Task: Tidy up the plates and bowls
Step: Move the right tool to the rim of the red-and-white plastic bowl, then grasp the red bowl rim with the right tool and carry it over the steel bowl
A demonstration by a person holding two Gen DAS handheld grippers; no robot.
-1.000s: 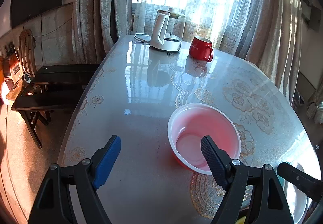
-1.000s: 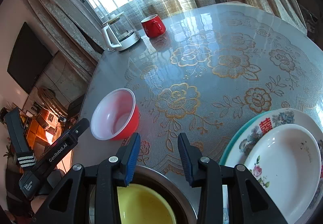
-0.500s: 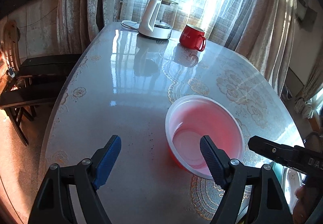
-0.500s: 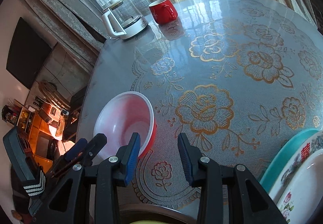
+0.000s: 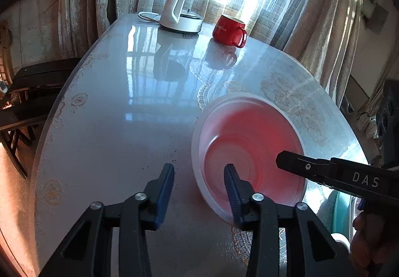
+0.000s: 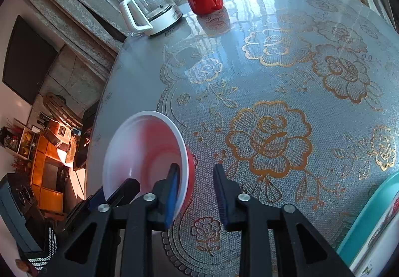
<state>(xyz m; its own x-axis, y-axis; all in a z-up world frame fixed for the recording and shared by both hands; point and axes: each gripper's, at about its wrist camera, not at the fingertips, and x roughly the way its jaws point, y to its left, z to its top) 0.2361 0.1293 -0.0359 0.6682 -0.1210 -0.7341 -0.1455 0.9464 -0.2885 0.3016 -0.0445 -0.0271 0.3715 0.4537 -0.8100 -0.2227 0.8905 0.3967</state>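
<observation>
My left tool (image 5: pixel 198 192) and right tool (image 6: pixel 195 189) are both closing astride opposite rims of the red plastic bowl (image 5: pixel 249 149), pads not yet pressing. It sits on the glossy tabletop (image 5: pixel 124 127); light, thin-walled, flexible, so pinch the rim gently.

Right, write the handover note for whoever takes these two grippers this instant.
Left gripper: jaws closing astride the near wall of the red bowl, one finger inside, one outside; not yet pinched.
Right gripper: jaws closing astride the bowl's opposite wall, pads not yet pressing.
The bowl sits on the table, near its edge. The teal-rimmed plate lies at the right, mostly out of frame.
Done: both grippers placed at the bowl.
Left: grip it, lift it, sort it with the other dishes.
</observation>
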